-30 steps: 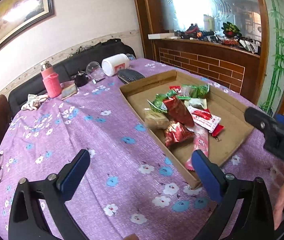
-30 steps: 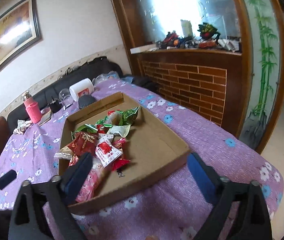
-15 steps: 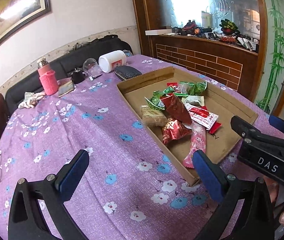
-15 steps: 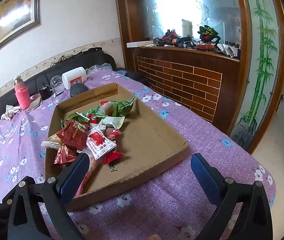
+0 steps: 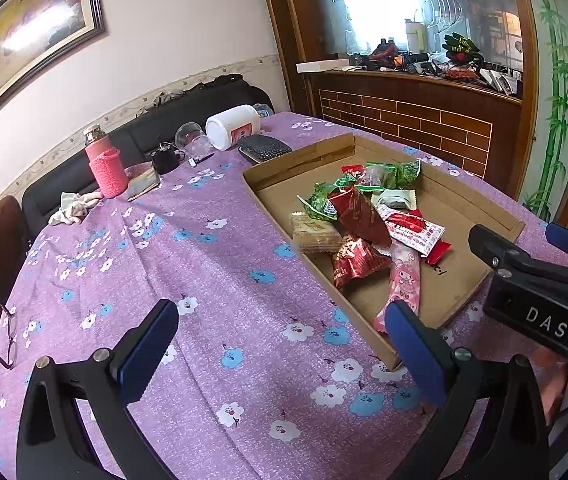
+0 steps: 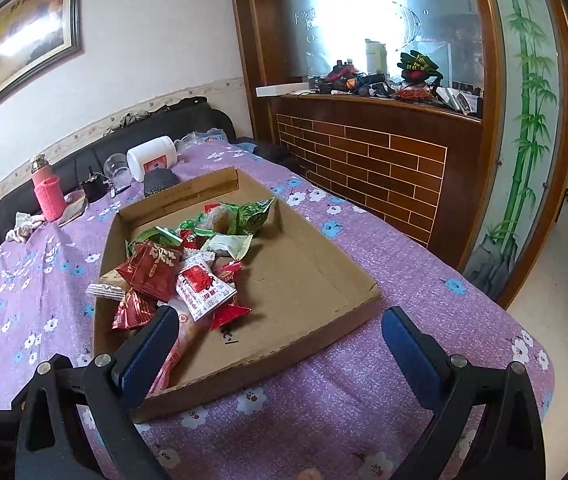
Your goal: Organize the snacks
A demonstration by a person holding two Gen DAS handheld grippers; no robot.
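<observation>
The left gripper (image 5: pixel 280 354) hovers over bare purple floral cloth near the tabletop's (image 5: pixel 212 264) front edge, jaws released and empty, probably waiting its turn. Right of it, the shallow brown cardboard tray (image 6: pixel 323 280) corrals the heap of red, green and white snack packets (image 6: pixel 188 264). The right gripper (image 6: pixel 278 350) faces the tray's near edge, jaws spread wide, holding nothing, seemingly lined up to pick.
</observation>
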